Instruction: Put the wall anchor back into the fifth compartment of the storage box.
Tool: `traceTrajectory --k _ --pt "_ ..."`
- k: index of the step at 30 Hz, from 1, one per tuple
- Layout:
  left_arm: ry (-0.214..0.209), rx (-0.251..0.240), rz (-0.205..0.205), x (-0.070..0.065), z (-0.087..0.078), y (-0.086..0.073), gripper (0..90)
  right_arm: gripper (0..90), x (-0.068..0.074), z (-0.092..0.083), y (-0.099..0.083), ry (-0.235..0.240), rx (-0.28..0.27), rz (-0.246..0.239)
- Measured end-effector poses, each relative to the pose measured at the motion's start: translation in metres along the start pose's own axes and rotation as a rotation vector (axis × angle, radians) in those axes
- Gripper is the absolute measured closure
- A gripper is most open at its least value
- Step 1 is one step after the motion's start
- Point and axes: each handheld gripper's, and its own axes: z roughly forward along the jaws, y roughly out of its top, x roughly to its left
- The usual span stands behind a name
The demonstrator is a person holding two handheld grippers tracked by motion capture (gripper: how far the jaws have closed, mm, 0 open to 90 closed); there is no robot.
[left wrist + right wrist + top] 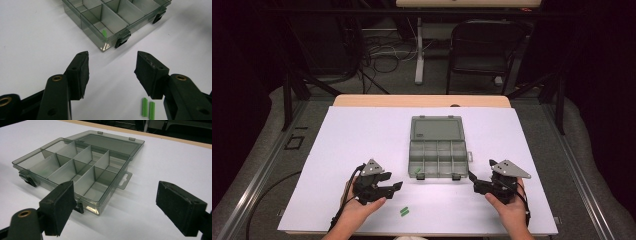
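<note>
The left gripper (pixel 398 186) hovered low over the white table (pixel 362 135), its jaws spread wide with nothing between them. Two green ribbed plastic pegs (pixel 148 108) lay side by side on the table just beside its right jaw, near the table's front edge. A third green peg (pixel 104 33) sat inside the front left compartment of the smoky transparent organizer box (pixel 437 150), which lay mid-table with its lid folded back flat. The right gripper (pixel 473 181) was held near the box's front right corner, jaws likewise apart and empty, pointing across the dividers. A hand (pixel 362 210) held each tool from the near edge
</note>
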Motion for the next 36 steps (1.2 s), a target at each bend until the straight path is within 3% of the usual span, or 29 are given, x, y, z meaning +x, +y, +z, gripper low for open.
traceTrajectory --k 4,11,21,23,24,25,28,29,35,36 --pt "-0.002 -0.007 -0.011 0.000 0.000 -0.003 44.7 15.0 0.000 -0.002 0.001 0.000 0.017 -0.003" --pt "-0.005 0.002 -0.011 -0.003 -0.001 -0.008 44.7 15.0 0.000 0.000 0.000 0.001 -0.004 0.003" --pt "-0.022 0.023 0.012 -0.013 0.002 -0.018 45.5 15.0 0.001 0.001 0.000 -0.009 -0.005 0.003" --pt "-0.027 0.027 0.005 -0.015 0.002 -0.020 46.5 15.0 0.001 0.001 0.000 -0.009 -0.004 0.003" --pt "-0.029 0.035 0.015 -0.015 0.002 -0.021 47.0 15.0 0.001 0.004 -0.001 -0.009 -0.035 0.007" --pt "-0.033 0.041 0.008 -0.016 0.002 -0.022 47.8 15.1 0.000 0.000 0.000 0.003 0.019 0.001" --pt "-0.044 0.055 0.010 -0.018 0.005 -0.025 50.7 15.1 0.000 0.000 0.000 0.003 0.018 0.000" --pt "-0.047 0.053 0.006 -0.019 0.005 -0.026 52.0 15.1 0.001 0.003 -0.001 -0.006 -0.021 0.007" --pt "-0.062 0.085 0.031 -0.023 0.010 -0.029 58.1 15.1 0.000 -0.001 0.000 0.002 0.020 0.001" --pt "-0.069 0.086 0.027 -0.024 0.011 -0.030 58.8 15.1 0.000 0.000 0.000 -0.001 0.002 0.005"
